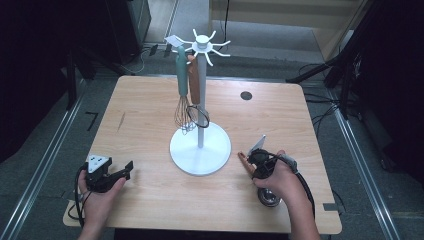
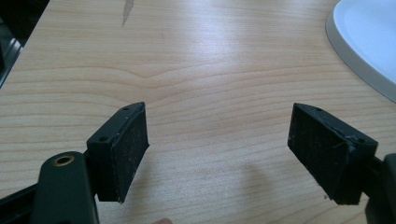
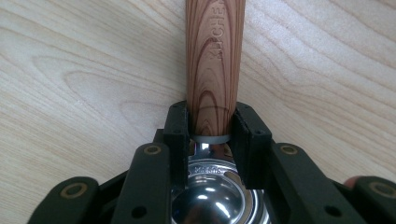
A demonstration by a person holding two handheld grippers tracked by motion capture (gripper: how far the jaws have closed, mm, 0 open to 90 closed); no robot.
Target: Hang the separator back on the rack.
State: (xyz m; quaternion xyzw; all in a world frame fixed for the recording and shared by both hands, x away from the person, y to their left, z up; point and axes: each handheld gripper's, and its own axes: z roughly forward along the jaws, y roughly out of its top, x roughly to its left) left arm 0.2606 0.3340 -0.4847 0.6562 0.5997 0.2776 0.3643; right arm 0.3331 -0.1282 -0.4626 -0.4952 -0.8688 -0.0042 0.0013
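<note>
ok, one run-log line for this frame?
left gripper: open, empty | right gripper: shut on wooden-handled scoop, flat on table | stand: two whisks hung

Bare wooden table (image 1: 145, 125) is lying open between the left gripper (image 1: 125, 171) and the white utensil stand (image 1: 200, 145); its hanging whisks (image 1: 186, 107) are blocking passage close to the pole.

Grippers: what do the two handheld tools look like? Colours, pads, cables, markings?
Both are black two-jaw tools. The left tool carries a grey three-cornered plate on top and flat, scuffed rectangular black pads. The right tool has brass-coloured pivot rivets. A black cable trails from it.
</note>
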